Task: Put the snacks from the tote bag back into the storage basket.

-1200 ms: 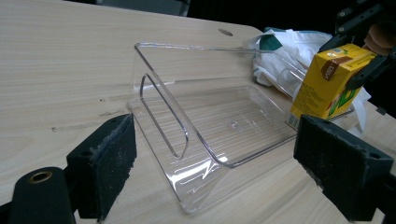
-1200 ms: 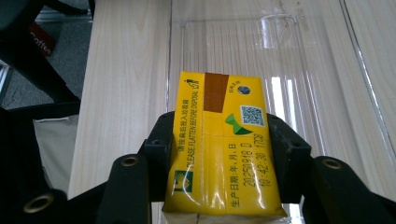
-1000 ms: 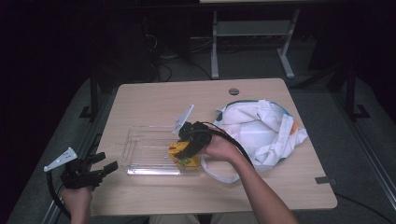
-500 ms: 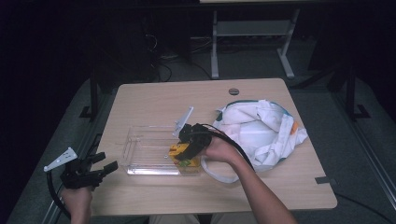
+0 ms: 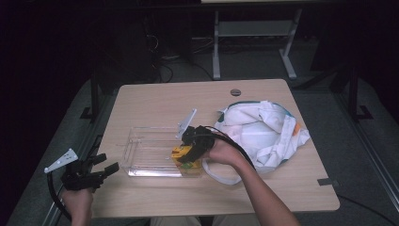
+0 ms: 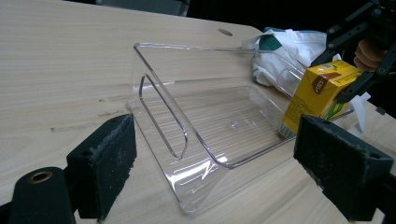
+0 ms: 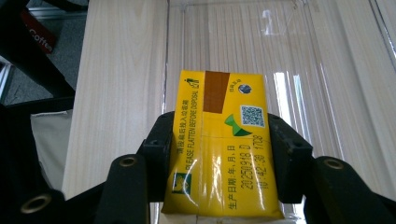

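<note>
Right gripper view shows the right claw [image 7: 219, 154] clamped on a yellow drink carton [image 7: 219, 144], one pad pressed against each of its side faces, with the printed face turned toward the camera. The carton hangs at the near right end of a clear plastic bin [image 5: 146, 150] on the table [image 5: 155, 101], low over the bin's floor; whether it touches is hard to tell. It looks light and boxy, with thin glossy card walls that would probably dent under a hard squeeze and slip under a weak one. Gripping mid-height across the flat sides, as here, seems the safest hold. The left claw [image 5: 101, 170] hangs wide and empty off the table's left edge. A white bag [image 5: 263, 134] lies crumpled beside the bin.
</note>
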`<state>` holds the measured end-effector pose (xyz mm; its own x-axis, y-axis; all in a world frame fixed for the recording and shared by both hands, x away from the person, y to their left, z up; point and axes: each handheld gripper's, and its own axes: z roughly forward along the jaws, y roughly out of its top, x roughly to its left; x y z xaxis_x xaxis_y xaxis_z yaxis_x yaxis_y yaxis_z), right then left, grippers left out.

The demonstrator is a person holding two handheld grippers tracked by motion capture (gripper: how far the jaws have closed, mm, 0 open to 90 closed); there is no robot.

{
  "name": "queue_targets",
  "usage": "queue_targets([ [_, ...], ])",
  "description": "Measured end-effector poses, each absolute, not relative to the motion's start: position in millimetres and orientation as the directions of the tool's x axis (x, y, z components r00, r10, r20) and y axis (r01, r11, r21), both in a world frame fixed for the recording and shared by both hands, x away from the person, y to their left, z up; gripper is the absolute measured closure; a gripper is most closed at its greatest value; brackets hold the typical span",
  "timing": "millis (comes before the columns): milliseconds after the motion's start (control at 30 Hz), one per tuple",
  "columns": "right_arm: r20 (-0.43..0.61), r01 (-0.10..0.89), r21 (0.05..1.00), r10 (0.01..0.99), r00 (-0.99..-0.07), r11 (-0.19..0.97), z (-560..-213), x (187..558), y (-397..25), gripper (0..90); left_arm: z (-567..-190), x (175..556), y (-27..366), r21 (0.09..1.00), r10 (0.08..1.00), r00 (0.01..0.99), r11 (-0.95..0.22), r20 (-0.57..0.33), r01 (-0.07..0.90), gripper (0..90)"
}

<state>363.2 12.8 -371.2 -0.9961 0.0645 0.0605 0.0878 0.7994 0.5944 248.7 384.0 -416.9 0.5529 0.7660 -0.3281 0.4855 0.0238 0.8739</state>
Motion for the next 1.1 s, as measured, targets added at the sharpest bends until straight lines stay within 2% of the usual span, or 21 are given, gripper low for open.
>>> queue_targets([
  [1100, 0.095, 0.101, 0.584, 0.055, -0.994, 0.806, -373.1, 362.4, 3.5, 48.4, -417.0, 249.1, 383.5, 0.872, 0.766, 0.553, 0.021, -0.328, 0.488, 12.6],
])
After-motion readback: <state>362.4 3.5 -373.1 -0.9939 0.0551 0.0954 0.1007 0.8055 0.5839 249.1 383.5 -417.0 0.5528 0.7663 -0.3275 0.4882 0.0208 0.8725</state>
